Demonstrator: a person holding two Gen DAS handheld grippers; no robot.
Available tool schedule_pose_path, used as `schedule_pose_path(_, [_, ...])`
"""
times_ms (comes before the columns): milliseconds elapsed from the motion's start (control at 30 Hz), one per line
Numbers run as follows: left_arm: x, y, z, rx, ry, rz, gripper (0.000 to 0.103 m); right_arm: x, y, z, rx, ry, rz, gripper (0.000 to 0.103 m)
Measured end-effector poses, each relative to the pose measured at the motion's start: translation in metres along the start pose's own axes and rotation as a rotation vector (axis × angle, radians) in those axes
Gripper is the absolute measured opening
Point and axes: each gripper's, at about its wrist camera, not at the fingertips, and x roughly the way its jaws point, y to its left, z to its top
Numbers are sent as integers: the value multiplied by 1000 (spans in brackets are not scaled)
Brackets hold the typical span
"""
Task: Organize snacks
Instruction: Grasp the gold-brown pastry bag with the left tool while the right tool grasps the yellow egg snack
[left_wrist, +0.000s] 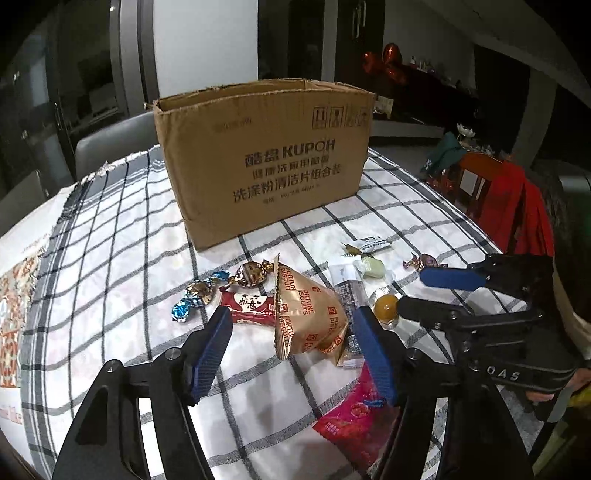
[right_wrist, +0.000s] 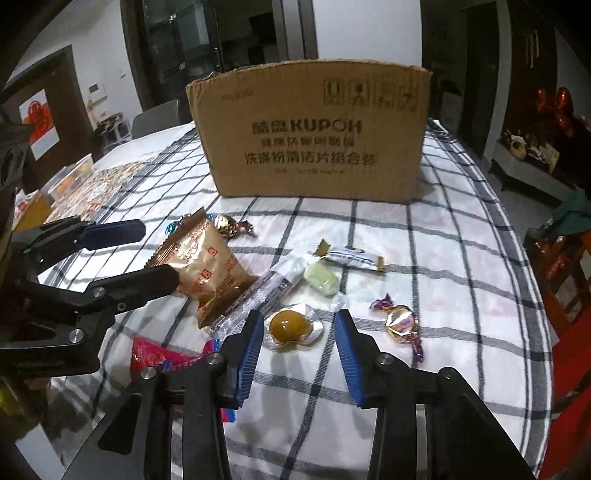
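Snacks are scattered on a checked tablecloth (right_wrist: 424, 258) near an open brown cardboard box (right_wrist: 314, 140). At left, a gold fortune-biscuit packet (left_wrist: 306, 314) is straddled untouched by the open left gripper (left_wrist: 295, 332); rightward, a clear-wrapped amber candy (right_wrist: 290, 326) is framed by the narrower right gripper (right_wrist: 299, 332), unheld.
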Motion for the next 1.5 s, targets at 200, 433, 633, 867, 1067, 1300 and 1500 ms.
schedule_pose_path(200, [12, 4, 0, -37, 28, -40, 65, 11, 2, 3, -15, 21, 27, 37])
schedule_pose_path(433, [26, 7, 1, -66, 55, -49, 62, 22, 2, 4, -29, 43, 36, 30])
schedule_pose_path(633, [36, 8, 0, -81, 79, -68, 62, 28, 2, 4, -30, 50, 36, 30])
schedule_pose_path(867, [41, 5, 0, -102, 91, -127, 40, 28, 5, 2, -41, 44, 26, 29])
schedule_pose_path(1067, [38, 1, 0, -93, 72, -115, 34, 21, -2, 1, 3, 26, 33, 28])
schedule_pose_path(1300, [23, -3, 3, -77, 29, -98, 30, 1, -2, 9, 6, -30, 29, 28])
schedule_pose_path(1500, [6, -2, 10, -92, -16, -100, 28, -15, 0, 18, -3, -77, 26, 28])
